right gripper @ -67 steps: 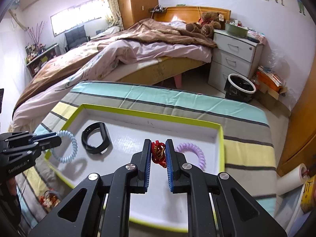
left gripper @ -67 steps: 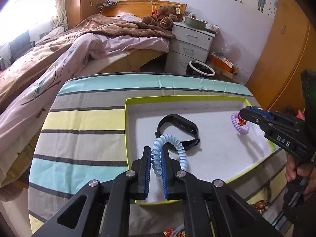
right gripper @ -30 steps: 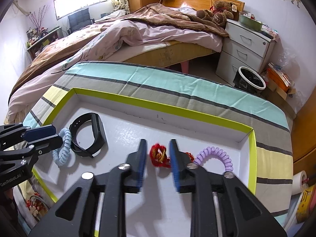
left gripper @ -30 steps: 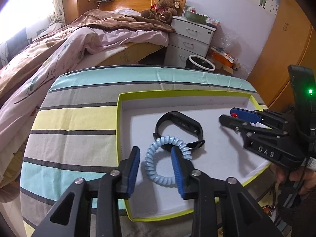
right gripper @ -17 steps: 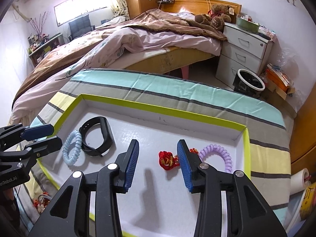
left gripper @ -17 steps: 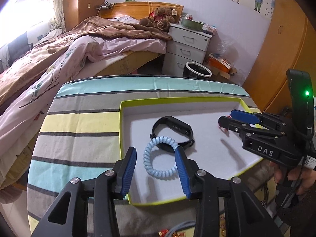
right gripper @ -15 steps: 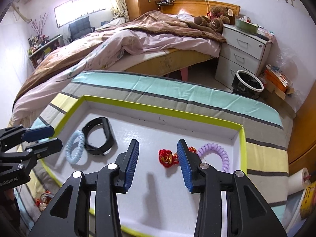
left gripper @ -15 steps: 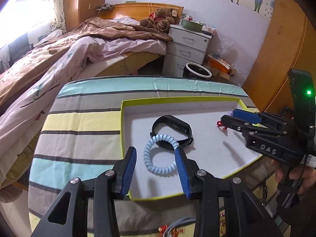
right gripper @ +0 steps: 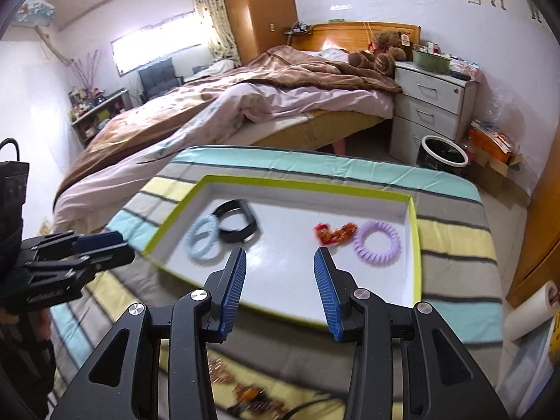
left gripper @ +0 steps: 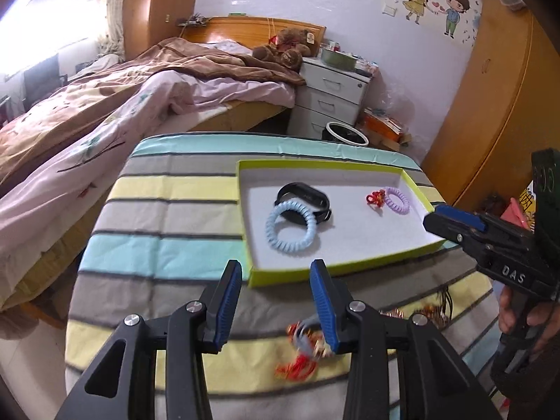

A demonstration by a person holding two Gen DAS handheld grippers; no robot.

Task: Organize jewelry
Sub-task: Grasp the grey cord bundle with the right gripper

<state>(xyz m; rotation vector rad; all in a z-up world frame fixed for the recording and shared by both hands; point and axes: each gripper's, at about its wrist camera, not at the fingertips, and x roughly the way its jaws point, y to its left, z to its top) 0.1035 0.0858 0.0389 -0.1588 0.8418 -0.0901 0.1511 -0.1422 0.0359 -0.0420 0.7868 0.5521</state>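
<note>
Left gripper (left gripper: 276, 276) hangs over the striped cloth (left gripper: 168, 210) just short of the tray's near rim, its 2 blue pads spread with nothing between them. Right gripper (right gripper: 278, 266) is spread wide as well, empty, its pads framing the tray's near edge.

The tray (left gripper: 329, 273), white inside with a yellow-green rim, holds 4 pieces. The light blue coil band (left gripper: 289, 227) lies at the left with the black wristband (left gripper: 304, 201) overlapping its far side. On the right, the red-and-gold charm (left gripper: 375, 198) touches the purple coil band (left gripper: 397, 200).

Only the left wrist view catches a blurred red tasselled piece (left gripper: 301, 360) on the cloth below the left gripper's right pad, plus the person's hand (left gripper: 521, 315) around the right gripper's handle. Only the right wrist view shows more small trinkets (right gripper: 252, 393) on the cloth under that gripper, blurred beyond naming, and a paper roll (right gripper: 532, 311) off the table's right edge.

The tray's middle lies bare between the 2 pairs. Striped cloth runs open to the tray's left and beyond its far rim. Both grippers tilt downward toward the tray from the near side, side by side and well apart.
</note>
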